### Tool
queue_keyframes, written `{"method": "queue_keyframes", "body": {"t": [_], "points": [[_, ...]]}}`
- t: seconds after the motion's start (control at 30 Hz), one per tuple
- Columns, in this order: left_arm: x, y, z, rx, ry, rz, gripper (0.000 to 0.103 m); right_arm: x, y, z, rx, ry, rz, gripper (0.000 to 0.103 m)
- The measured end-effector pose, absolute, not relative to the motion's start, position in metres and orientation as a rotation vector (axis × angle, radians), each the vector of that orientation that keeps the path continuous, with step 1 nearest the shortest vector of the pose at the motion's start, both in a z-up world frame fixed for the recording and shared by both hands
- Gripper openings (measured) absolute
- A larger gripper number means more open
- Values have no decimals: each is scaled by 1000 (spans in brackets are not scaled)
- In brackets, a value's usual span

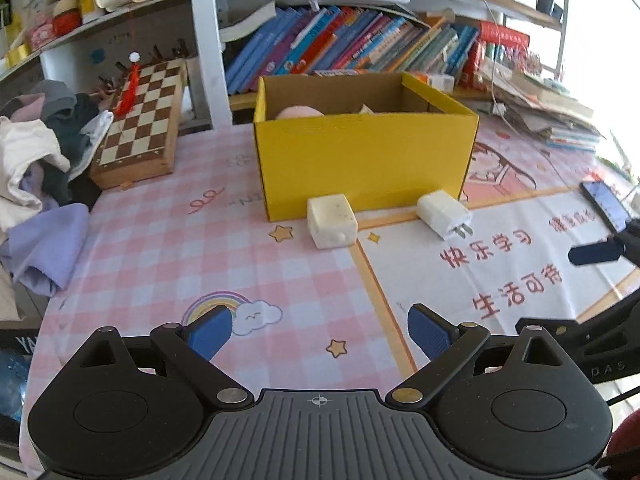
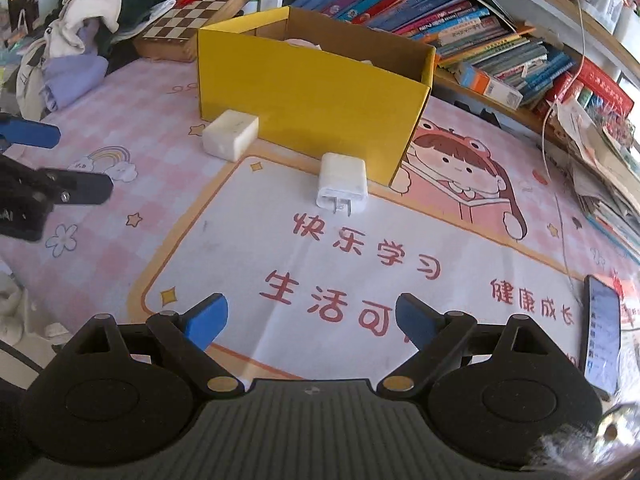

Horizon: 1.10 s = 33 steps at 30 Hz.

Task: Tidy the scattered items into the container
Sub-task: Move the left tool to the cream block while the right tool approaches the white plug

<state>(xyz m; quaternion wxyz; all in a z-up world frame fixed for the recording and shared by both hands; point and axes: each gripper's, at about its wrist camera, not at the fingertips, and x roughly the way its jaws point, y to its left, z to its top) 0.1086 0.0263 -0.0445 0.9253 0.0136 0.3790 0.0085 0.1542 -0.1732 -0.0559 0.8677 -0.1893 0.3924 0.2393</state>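
Note:
A yellow cardboard box (image 1: 364, 160) (image 2: 304, 92) stands open on the pink desk mat, with pale items partly visible inside. Two white chargers lie against its front wall: a blocky one (image 1: 331, 221) (image 2: 231, 135) on the left, and one with metal prongs (image 1: 443, 214) (image 2: 342, 185) on the right. My left gripper (image 1: 319, 332) is open and empty, well short of the blocky charger. My right gripper (image 2: 310, 320) is open and empty, short of the pronged charger. The right gripper's fingers (image 1: 596, 252) show at the right edge of the left wrist view; the left gripper's fingers (image 2: 28, 134) show at the left edge of the right wrist view.
A chessboard case (image 1: 140, 124) and a pile of clothes (image 1: 36, 168) lie left of the box. Books (image 1: 352, 44) line the shelf behind. A phone (image 2: 602, 336) lies on the mat at the right, next to stacked papers (image 2: 608, 168) and a cable.

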Motion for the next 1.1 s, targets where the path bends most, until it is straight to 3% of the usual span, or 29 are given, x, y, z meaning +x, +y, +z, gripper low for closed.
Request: {"method": "queue_keyframes", "body": {"t": [1.1], "points": [[145,10,-62,58,867,-20,96,185,-169,-66,-466,842,527,90]]}}
